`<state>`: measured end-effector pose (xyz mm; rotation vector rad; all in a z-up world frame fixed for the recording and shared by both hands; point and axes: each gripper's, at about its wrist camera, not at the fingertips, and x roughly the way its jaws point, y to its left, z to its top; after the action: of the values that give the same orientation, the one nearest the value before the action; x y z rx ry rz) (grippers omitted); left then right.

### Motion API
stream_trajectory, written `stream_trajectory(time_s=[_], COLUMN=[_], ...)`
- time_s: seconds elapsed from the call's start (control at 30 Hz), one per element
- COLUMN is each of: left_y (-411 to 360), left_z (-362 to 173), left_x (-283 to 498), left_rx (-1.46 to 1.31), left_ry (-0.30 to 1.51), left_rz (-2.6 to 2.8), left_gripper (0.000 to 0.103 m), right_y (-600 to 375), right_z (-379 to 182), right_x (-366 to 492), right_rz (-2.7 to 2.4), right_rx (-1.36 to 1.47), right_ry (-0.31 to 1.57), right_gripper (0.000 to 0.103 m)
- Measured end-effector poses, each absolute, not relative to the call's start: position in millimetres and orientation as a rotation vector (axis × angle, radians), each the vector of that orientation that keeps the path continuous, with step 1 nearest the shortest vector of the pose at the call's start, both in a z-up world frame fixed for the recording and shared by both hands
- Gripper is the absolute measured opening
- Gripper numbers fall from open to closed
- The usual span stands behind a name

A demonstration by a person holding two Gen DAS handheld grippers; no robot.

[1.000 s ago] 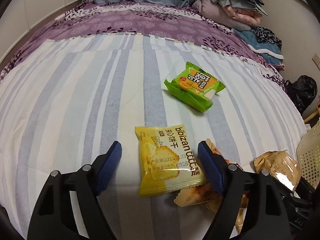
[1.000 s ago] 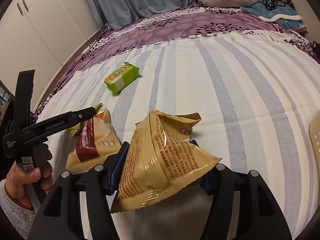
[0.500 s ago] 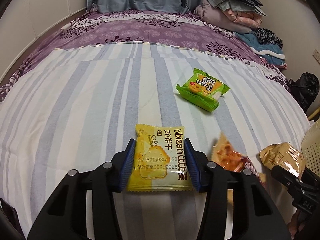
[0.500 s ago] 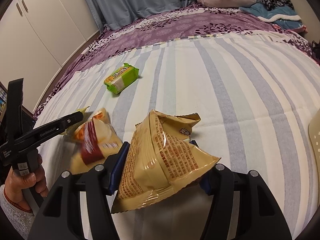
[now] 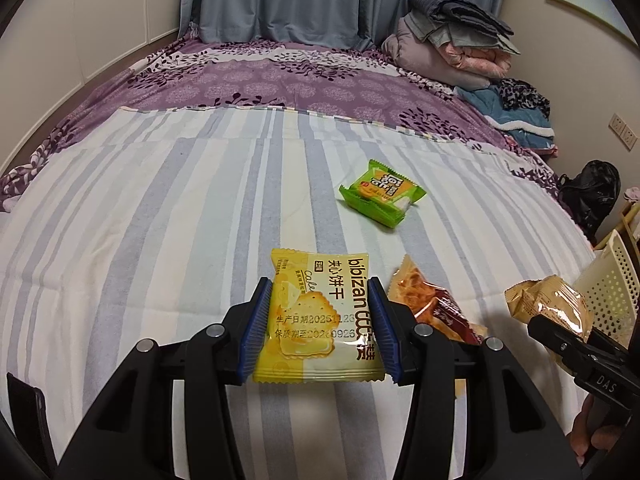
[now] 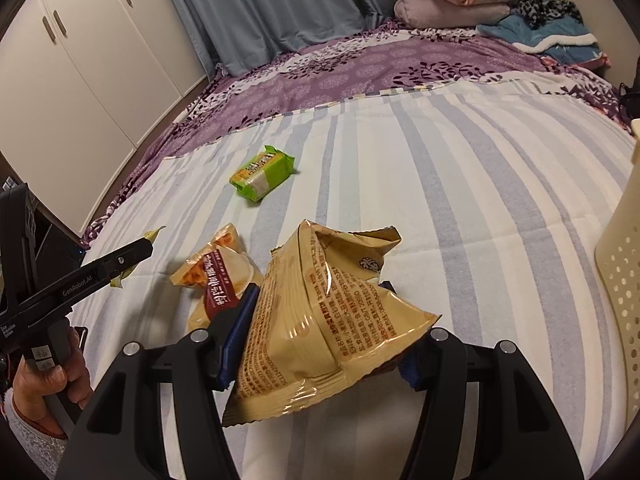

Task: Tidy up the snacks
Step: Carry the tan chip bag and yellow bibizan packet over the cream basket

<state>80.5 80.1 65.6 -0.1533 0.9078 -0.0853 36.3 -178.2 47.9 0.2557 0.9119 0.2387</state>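
**Both grippers clamped on snack packets above the bed**

The left gripper (image 5: pixel 318 330) has its blue fingers (image 5: pixel 256 332) pressed against the two side edges of the yellow biscuit packet (image 5: pixel 316 320), which is held flat between them. The right gripper (image 6: pixel 320 336) has its fingers (image 6: pixel 236 336) partly apart and clamped on the crumpled tan snack bag (image 6: pixel 320 320), which bulges up between them and hides the right-hand finger.

On the striped bed (image 5: pixel 160 220), the red-and-orange snack packet (image 5: pixel 432 304) lies just beside the yellow biscuit packet, to its right. The green wafer packet (image 5: pixel 382 194) lies well beyond it, toward the purple floral cover (image 5: pixel 280 84). The cream perforated basket (image 6: pixel 618 280) stands at the bed's right edge, near the tan snack bag. A person's hand (image 6: pixel 44 384) grips the left gripper's handle.
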Motion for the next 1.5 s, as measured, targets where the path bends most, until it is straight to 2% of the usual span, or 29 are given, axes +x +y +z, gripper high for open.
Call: stream_trajectory(time_s=[0.77,1.5], left_y=[44.2,-11.1], left_z=[122.2,145.7], left_x=[38.3,17.6], left_rx=[-0.123,-0.045], left_ry=[0.799,0.768], left_rz=[-0.194,-0.271], left_gripper=[0.049,0.049], right_y=[-265.7,-409.9], right_z=[133.7,128.1], right_x=[-36.1,-114.6], right_rz=[0.098,-0.241], right_rx=[0.348,0.473], right_ry=[0.651,0.571], right_gripper=[0.060,0.060])
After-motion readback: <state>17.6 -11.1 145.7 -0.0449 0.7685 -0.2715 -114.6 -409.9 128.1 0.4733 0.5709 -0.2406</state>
